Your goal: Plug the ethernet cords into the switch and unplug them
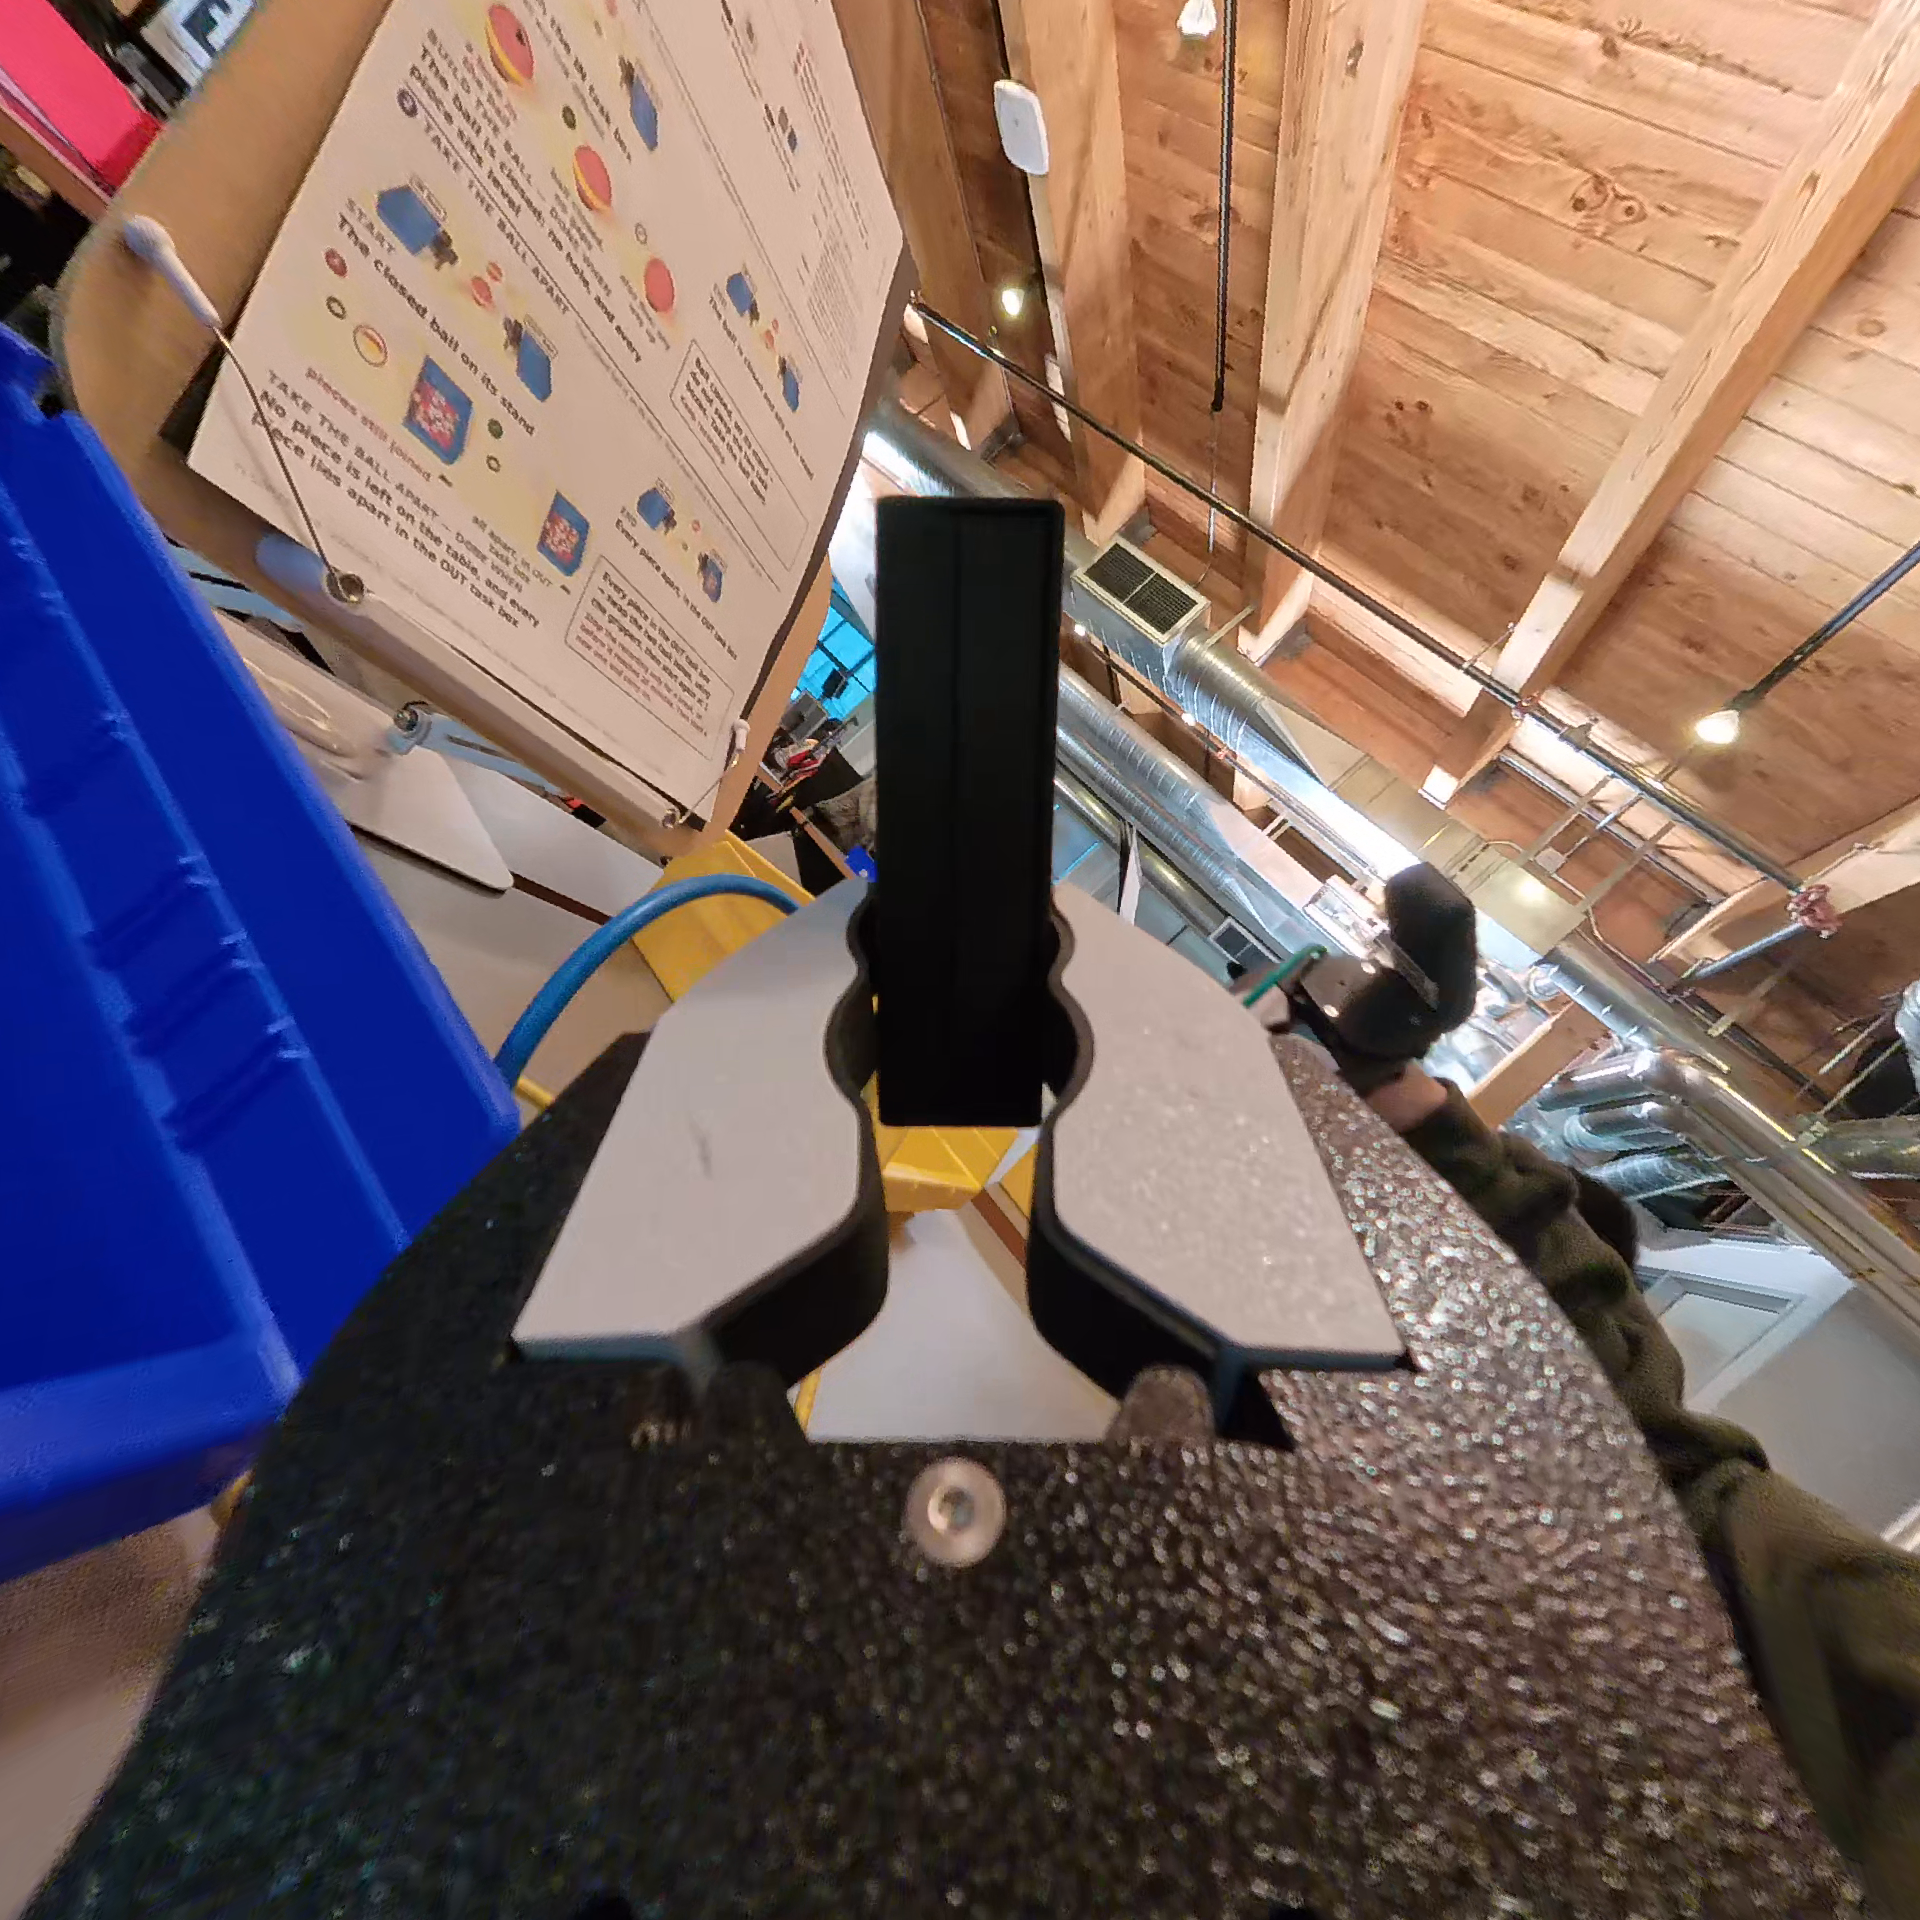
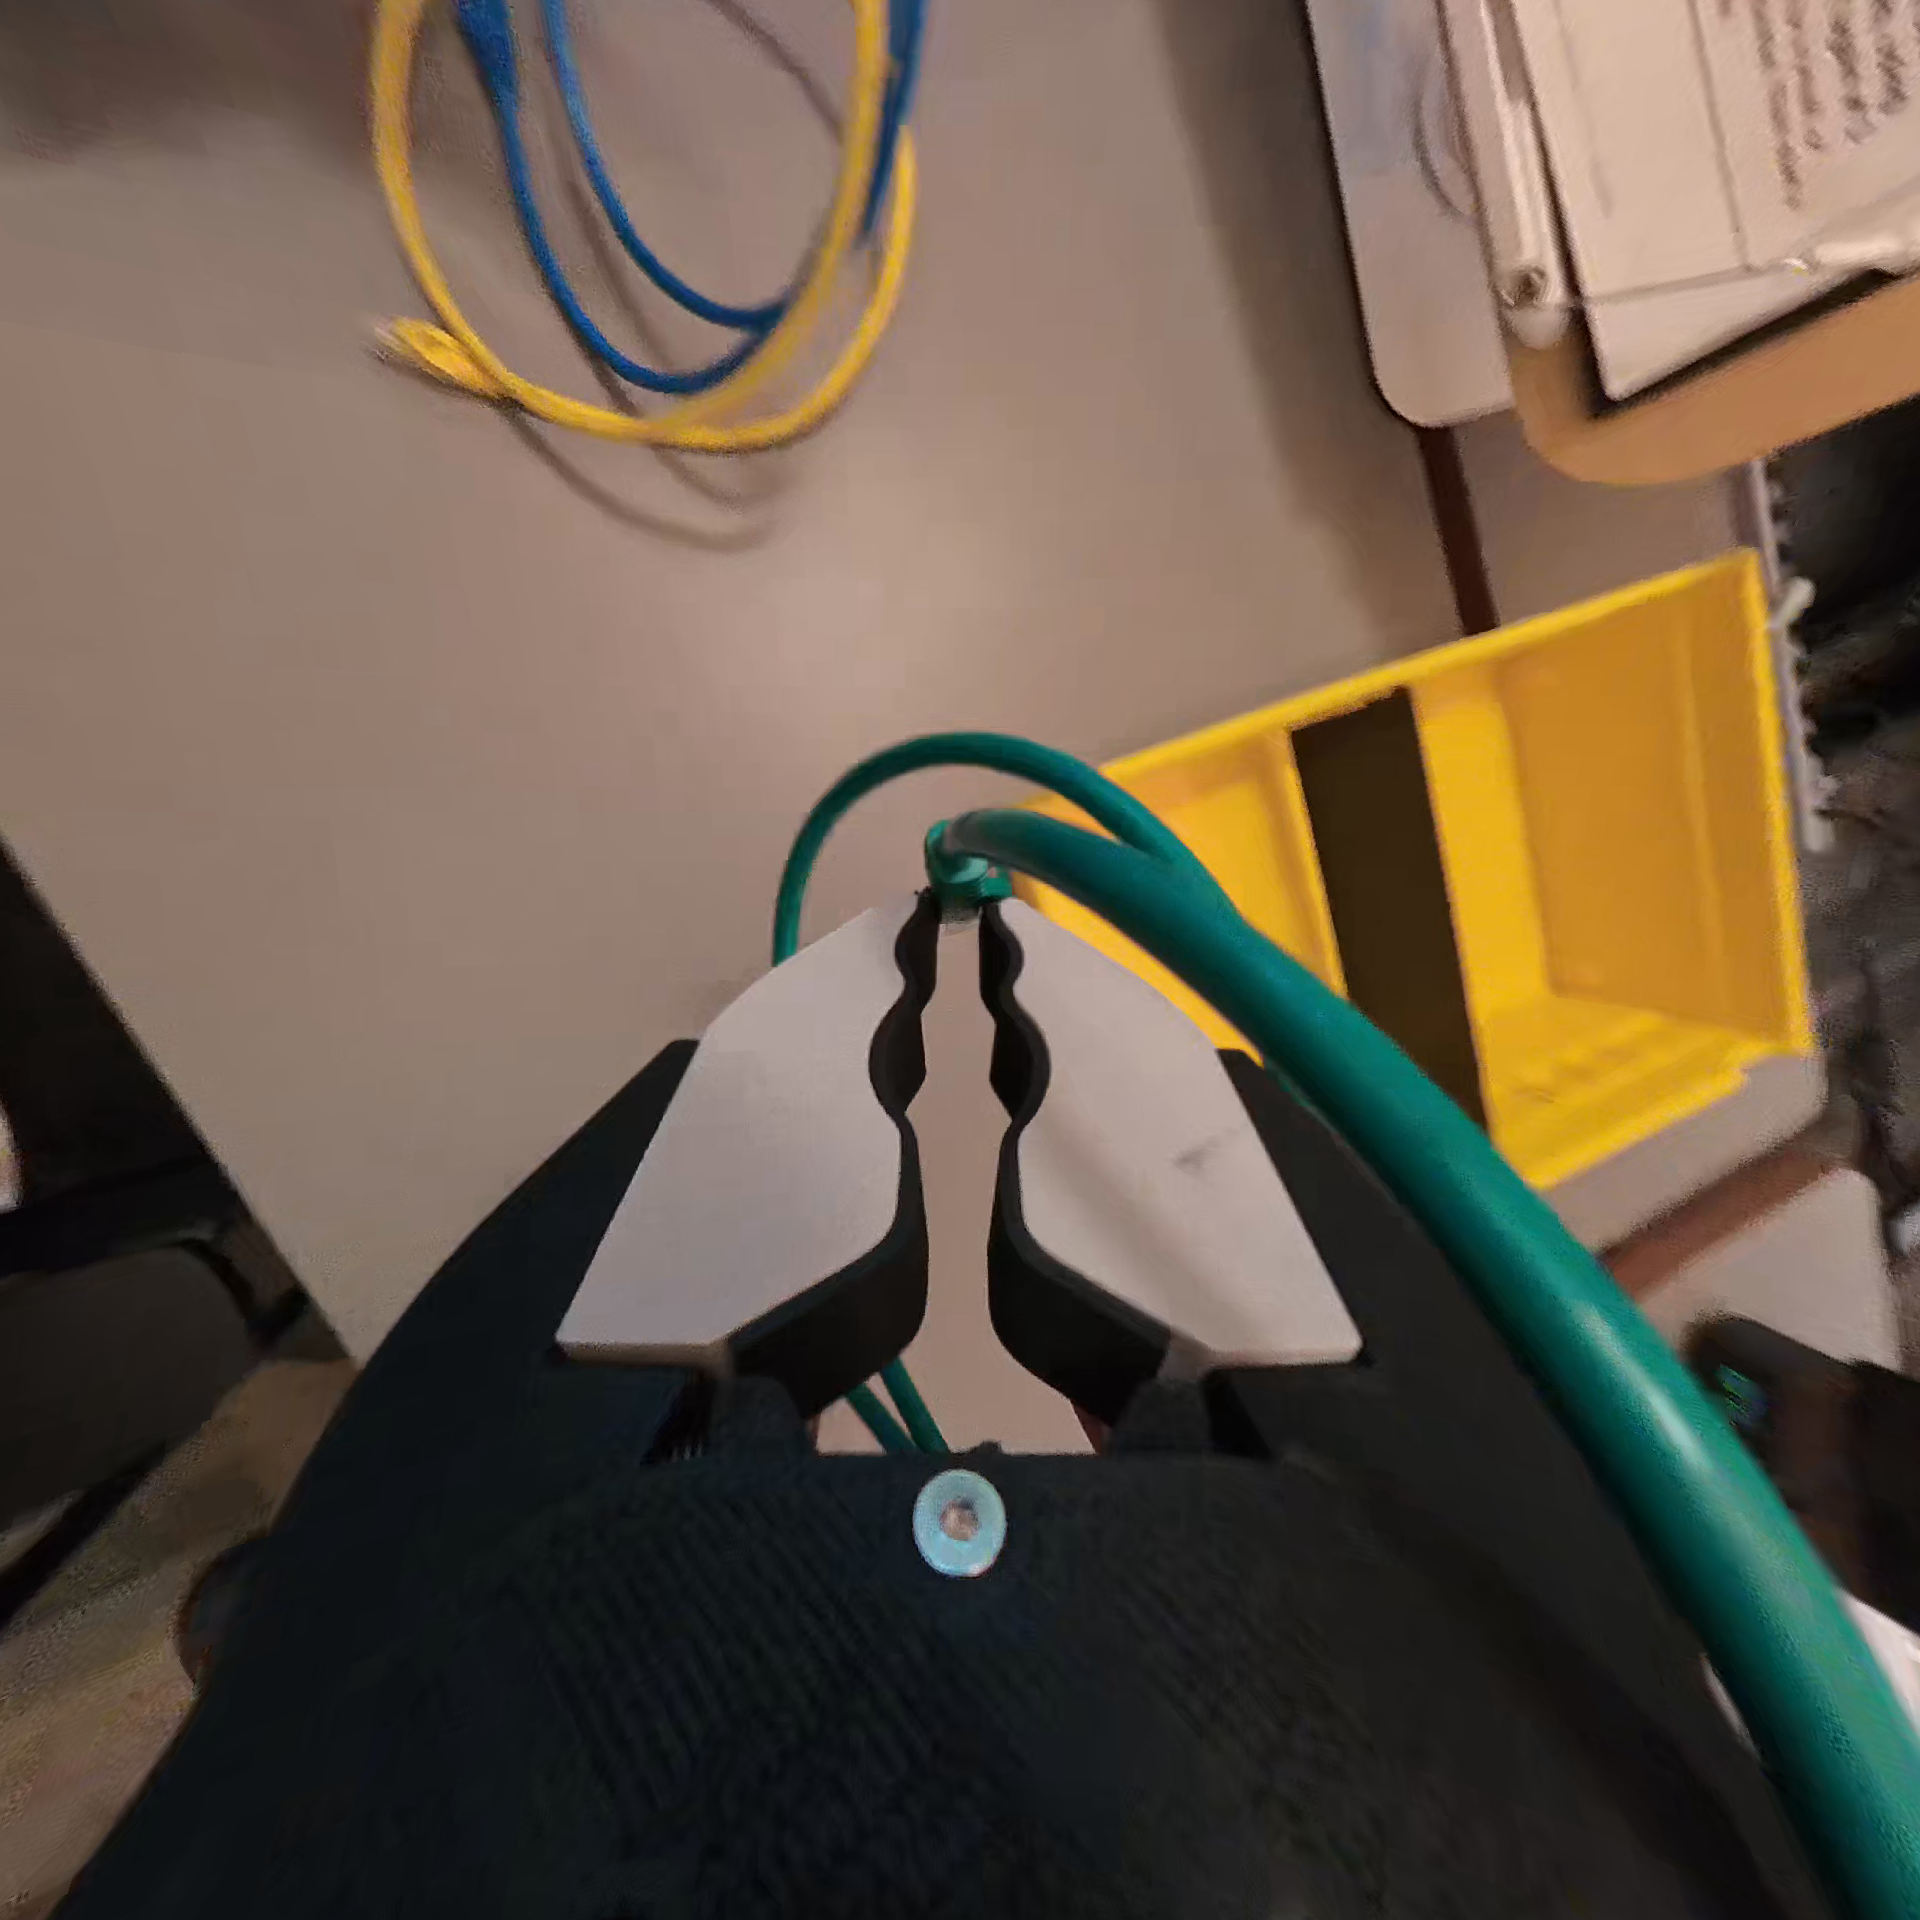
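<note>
Item 1: your left gripper (image 1: 961,1023). Its 2 grey-faced fingers (image 1: 727,1164) are closed on a flat black rectangular box, the switch (image 1: 964,810), gripping its lower end in the scalloped notches. The switch stands upright out of the fingers, raised toward the wooden plank ceiling (image 1: 1558,312). Its ports do not show from this side.

Item 2: your right gripper (image 2: 961,920). Its fingers (image 2: 790,1122) are nearly closed, the tips pinching the small plug end of a green ethernet cord (image 2: 1351,1049). The cord loops out from the tips and sweeps back over the right side of the gripper. In the left wrist view the right gripper (image 1: 1351,997) appears farther off to the right, apart from the switch, with the green cord at its tip.

Item 3: a yellow ethernet cord (image 2: 665,416) and a blue ethernet cord (image 2: 623,249) lie loosely coiled together on the pale grey surface (image 2: 312,623), well apart from both grippers and plugged into nothing visible.

Item 4: a yellow plastic bin (image 2: 1558,883) sits at the surface's edge, just beyond the right gripper's fingertips.

Item 5: a large blue plastic bin (image 1: 156,935) stands at the left of the left gripper.

Item 6: a printed instruction sheet on a brown board (image 1: 540,343) leans behind the blue bin.
</note>
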Tool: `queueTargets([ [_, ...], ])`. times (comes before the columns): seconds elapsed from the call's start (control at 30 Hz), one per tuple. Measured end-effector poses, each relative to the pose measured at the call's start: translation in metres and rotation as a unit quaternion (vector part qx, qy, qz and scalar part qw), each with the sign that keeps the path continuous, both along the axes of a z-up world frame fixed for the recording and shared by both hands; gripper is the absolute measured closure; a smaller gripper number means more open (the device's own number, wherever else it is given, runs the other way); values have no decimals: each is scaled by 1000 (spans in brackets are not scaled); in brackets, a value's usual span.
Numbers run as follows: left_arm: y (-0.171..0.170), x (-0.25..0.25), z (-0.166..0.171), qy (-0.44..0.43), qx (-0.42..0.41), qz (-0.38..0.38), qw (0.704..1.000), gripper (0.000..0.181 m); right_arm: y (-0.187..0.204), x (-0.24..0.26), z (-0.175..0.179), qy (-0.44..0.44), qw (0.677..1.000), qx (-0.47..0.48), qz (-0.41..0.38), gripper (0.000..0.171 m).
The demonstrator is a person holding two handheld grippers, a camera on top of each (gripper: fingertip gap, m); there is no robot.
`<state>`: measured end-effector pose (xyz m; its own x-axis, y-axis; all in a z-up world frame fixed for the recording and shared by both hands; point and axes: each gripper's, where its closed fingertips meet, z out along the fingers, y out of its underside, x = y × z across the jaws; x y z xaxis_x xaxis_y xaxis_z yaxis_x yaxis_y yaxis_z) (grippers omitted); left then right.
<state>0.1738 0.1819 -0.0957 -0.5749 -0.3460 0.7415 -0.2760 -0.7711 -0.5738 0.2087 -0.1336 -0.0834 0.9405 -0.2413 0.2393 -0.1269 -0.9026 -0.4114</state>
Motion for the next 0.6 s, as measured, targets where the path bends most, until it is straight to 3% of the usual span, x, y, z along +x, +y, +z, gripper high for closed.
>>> queueTargets([
  [0.23,-13,-1,-5,8,0,-28,1000,154,-46,78,-17,-44,988,-145,17,163],
  [0.4,-15,-1,-7,10,2,-35,999,154,-39,107,-58,-48,988,-136,48,163],
  [0.6,-19,0,-12,17,0,-48,999,154,-35,111,-109,54,992,-114,25,163],
])
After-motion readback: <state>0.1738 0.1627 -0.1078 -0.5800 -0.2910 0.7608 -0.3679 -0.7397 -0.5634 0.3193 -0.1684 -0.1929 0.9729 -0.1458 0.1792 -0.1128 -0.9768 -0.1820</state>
